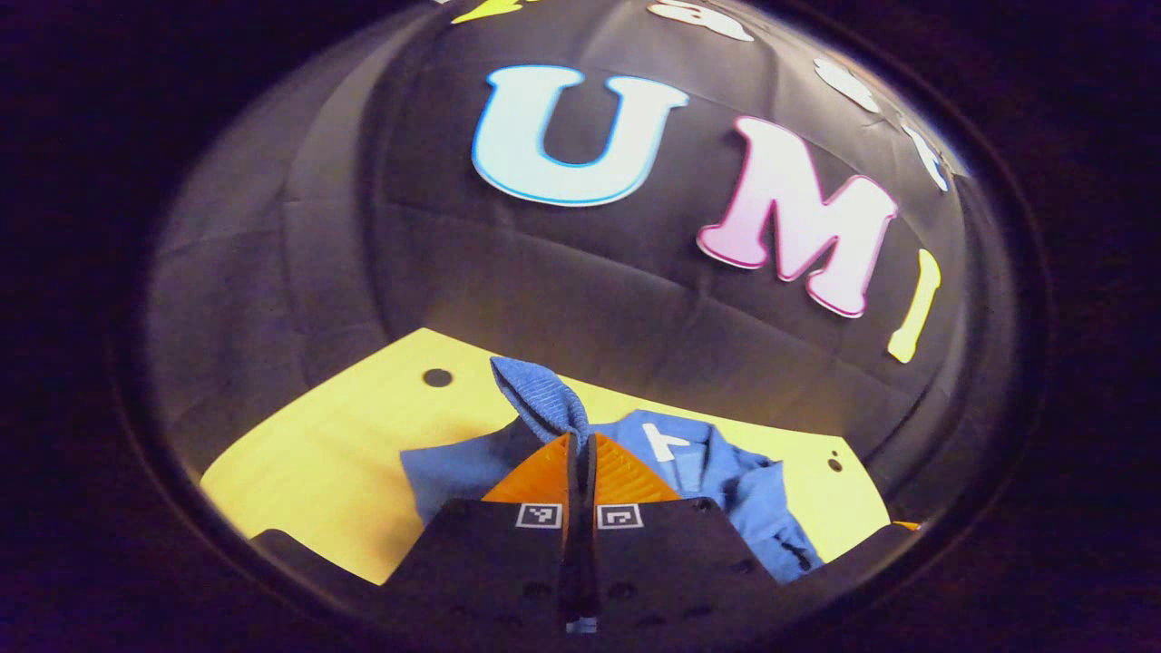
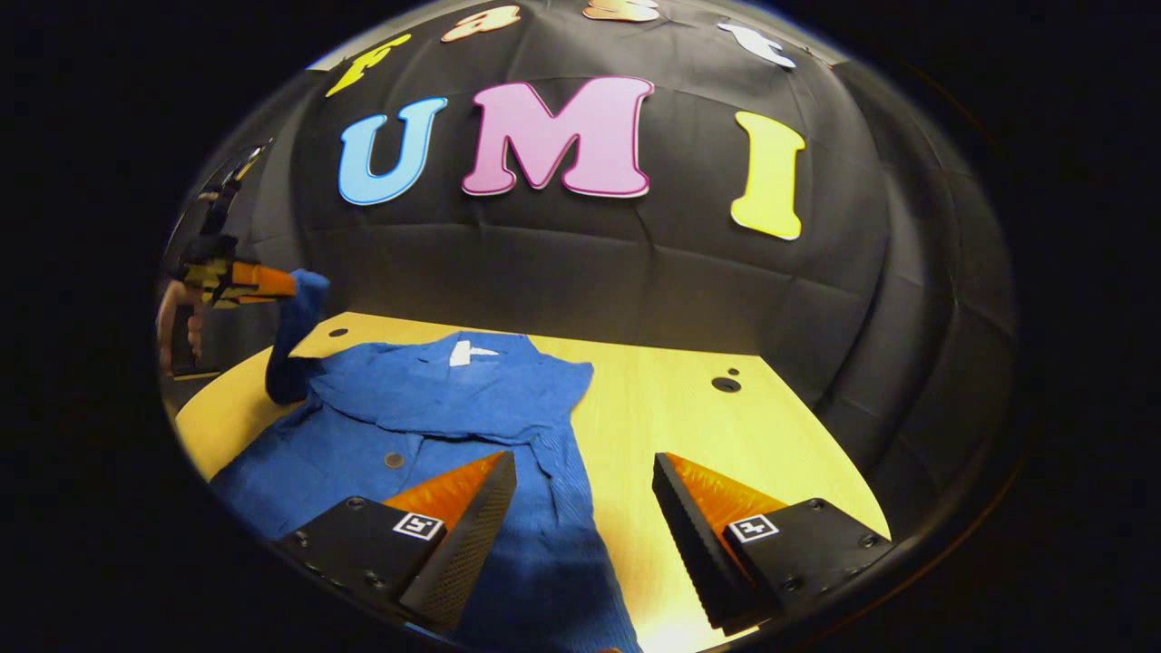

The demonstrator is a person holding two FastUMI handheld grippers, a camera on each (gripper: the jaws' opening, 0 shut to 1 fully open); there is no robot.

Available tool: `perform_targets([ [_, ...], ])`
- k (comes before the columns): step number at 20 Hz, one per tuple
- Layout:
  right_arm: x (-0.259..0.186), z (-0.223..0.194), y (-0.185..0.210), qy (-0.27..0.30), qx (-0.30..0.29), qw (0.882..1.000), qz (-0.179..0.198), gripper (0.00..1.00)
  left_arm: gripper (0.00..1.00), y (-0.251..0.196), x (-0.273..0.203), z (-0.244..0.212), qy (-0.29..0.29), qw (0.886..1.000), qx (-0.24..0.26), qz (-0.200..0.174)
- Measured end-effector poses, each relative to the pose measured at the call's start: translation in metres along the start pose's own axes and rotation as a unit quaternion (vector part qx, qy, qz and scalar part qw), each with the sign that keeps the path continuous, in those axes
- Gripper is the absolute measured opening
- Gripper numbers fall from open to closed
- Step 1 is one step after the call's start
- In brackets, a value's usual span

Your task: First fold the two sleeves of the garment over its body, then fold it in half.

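A blue buttoned cloth garment (image 2: pixel 426 426) is spread on the yellow wooden bench (image 2: pixel 689 426). One blue ribbed sleeve (image 1: pixel 537 399) is clamped between the fingers of the left tool (image 1: pixel 580 453) and is lifted above the bench. In the right gripper view, the right tool (image 2: pixel 580 517) is held with fingers wide apart over the garment's edge, and a hand (image 2: pixel 177 322) is seen holding the left tool.

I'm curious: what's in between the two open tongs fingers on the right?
In the right gripper view, the right tongs stand open over the blue knitted garment's edge and bare yellow wooden table.
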State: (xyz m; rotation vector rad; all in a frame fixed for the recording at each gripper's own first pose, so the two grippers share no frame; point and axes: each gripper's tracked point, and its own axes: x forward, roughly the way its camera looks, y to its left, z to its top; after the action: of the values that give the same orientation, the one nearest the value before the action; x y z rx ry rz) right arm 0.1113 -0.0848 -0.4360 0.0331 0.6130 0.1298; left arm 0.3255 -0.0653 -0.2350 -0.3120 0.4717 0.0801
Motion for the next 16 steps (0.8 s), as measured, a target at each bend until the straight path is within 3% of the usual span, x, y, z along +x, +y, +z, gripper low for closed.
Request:
perform_targets([
  [3,-0.01,-0.024,-0.019,0.033,0.018,0.999,-0.018,0.98,0.0,-0.093,0.023,-0.021,0.017,0.997,0.022,-0.077],
  [8,-0.026,-0.039,-0.056,0.052,0.054,0.996,-0.054,0.97,0.0,-0.199,0.048,-0.053,0.036,0.986,-0.027,-0.16],
  [11,-0.034,-0.041,-0.072,0.054,0.073,0.994,-0.067,0.98,0.28,-0.21,0.053,-0.064,0.038,0.984,-0.026,-0.171],
  [12,-0.036,-0.041,-0.074,0.052,0.076,0.993,-0.069,0.98,0.32,-0.211,0.053,-0.064,0.034,0.984,-0.027,-0.174],
  [14,-0.039,-0.045,-0.073,0.055,0.079,0.993,-0.067,0.97,0.79,-0.202,0.047,-0.062,0.024,0.985,-0.02,-0.167],
  [16,-0.043,-0.051,-0.063,0.064,0.072,0.994,-0.055,0.96,0.84,-0.177,0.032,-0.06,0.013,0.988,-0.006,-0.154],
])
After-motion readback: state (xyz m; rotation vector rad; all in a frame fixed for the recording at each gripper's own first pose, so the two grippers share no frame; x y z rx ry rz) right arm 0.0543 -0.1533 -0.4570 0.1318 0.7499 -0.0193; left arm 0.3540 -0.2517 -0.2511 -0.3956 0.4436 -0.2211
